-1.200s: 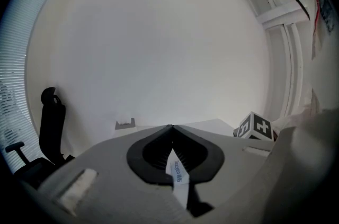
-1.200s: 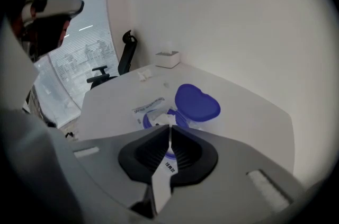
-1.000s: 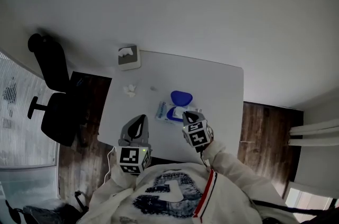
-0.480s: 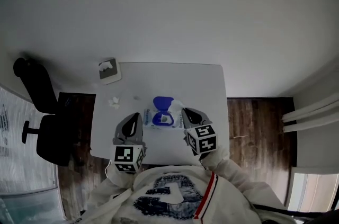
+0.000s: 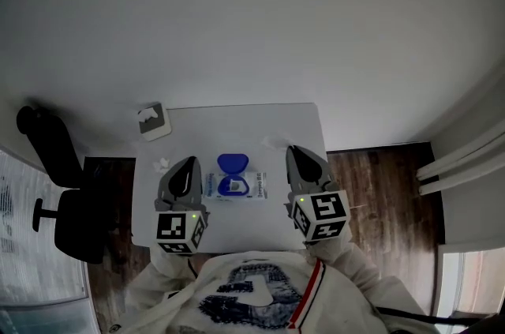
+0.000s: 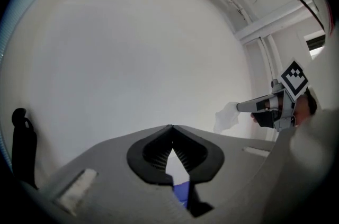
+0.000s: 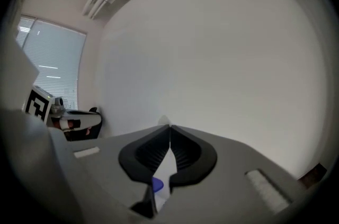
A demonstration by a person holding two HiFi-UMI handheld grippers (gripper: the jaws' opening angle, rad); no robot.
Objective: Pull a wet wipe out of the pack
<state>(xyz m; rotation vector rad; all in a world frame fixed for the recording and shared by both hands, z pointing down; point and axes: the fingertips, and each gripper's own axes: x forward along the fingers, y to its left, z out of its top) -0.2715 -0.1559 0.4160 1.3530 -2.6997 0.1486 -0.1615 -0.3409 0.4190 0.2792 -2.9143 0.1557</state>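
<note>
Your right gripper (image 5: 291,152): jaws clamped on a wet wipe (image 6: 226,117), seen whole only in the left gripper view; left gripper (image 5: 191,162): closed, empty; pack (image 5: 234,186): blue lid up, on the table (image 5: 237,127) between them, per head view.

Dim, flat grey light in all views, soft shadows. Brightest patch: window blinds (image 7: 51,61), right gripper view. Both gripper views fisheye, black vignetted corners, edges bent, soft.

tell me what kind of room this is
Probably a home office or study: a white rectangular table, a black swivel office chair beside it, and a dark wooden plank floor.
</note>
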